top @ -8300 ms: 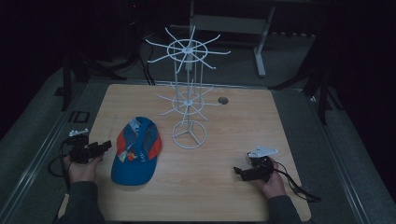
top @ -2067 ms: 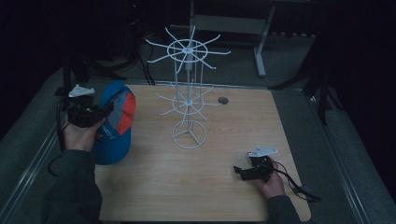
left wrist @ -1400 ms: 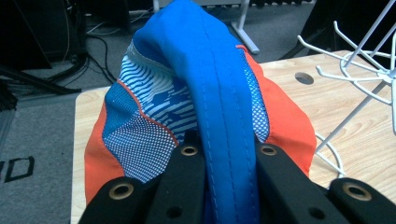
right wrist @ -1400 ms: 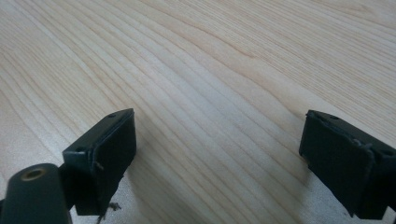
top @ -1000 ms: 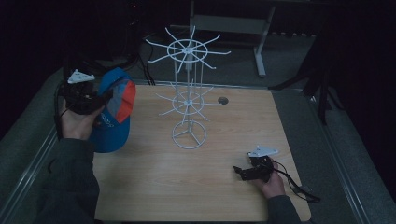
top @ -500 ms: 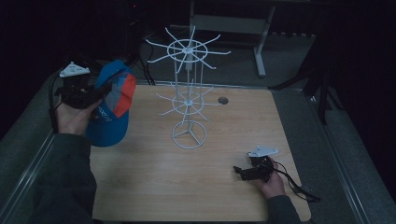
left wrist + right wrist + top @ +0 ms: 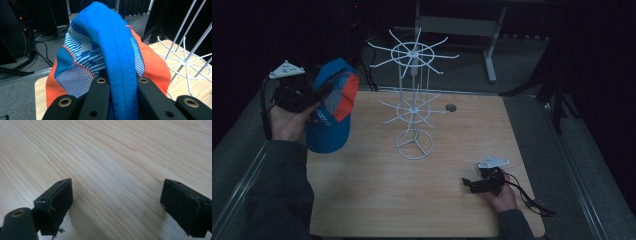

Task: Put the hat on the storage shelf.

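A: Report on the left gripper (image 7: 120,100), please.

B: Its jaws are pinching the cap (image 7: 332,107), clamped on a fold of blue fabric that rises straight up between them. The crown, with its orange and patterned panels, bulges just ahead of the jaw tips, and the rest hangs below the grip, clear of the worktop (image 7: 377,200).

A: Why hold it by that fold?

B: My reading: a grip on the edge leaves the hollow of the cap free, so it could be dropped over an arm of the white wire rack (image 7: 413,100). The rack stands ahead of the jaws and to their right in the left gripper view, near but not touching the cap.

A: And the right gripper (image 7: 476,184)?

B: Its jaws stand spread wide with nothing between them but bare wood. They lie low to the worktop, well apart from both cap and rack. I judge it parked out of the way.

A: Any concern?

B: The cap is soft; it could snag on a neighbouring wire arm.
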Demonstrator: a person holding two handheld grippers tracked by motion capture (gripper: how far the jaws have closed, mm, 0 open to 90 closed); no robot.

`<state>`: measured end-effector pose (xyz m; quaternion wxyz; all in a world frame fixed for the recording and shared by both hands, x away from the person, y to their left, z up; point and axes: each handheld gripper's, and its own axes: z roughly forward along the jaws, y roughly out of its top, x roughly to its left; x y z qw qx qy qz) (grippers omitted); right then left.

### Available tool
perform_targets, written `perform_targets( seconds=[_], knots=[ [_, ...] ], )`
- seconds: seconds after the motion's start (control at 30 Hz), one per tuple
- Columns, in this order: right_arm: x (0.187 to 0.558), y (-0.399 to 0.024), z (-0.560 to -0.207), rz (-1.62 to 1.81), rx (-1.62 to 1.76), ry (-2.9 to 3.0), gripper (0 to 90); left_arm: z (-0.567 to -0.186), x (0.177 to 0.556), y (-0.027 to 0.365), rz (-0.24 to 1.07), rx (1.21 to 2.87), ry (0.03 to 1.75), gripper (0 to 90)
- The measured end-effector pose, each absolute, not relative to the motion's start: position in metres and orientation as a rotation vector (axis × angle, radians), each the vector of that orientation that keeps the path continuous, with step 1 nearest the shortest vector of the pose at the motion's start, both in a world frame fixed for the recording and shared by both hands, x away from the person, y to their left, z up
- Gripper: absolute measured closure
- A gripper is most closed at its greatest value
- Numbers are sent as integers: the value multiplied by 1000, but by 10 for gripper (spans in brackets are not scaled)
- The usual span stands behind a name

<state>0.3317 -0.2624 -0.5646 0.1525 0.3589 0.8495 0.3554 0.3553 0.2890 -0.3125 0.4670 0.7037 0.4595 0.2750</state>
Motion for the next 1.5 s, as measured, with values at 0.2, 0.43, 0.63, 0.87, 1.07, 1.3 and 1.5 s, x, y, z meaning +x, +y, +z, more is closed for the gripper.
perform_targets(
  seconds=[0.2,0.43,0.63,0.87,1.07,1.3,1.5],
  knots=[
    [332,-262,-565,1020,1029,2437,107,-310,355,291,674,1719,1114,876],
    [332,-262,-565,1020,1028,2437,107,-304,352,292,675,1710,1077,876],
    [332,-263,-565,1020,1027,2438,107,-299,351,291,680,1698,1053,876],
    [332,-263,-565,1019,1027,2437,107,-296,349,290,685,1688,1030,876],
    [332,-263,-565,1020,1027,2438,107,-295,349,292,684,1676,1022,877],
    [332,-263,-565,1019,1027,2438,107,-294,348,295,677,1653,1013,877],
    [332,-263,-565,1019,1027,2437,107,-289,348,294,685,1653,1004,877]
  ],
)
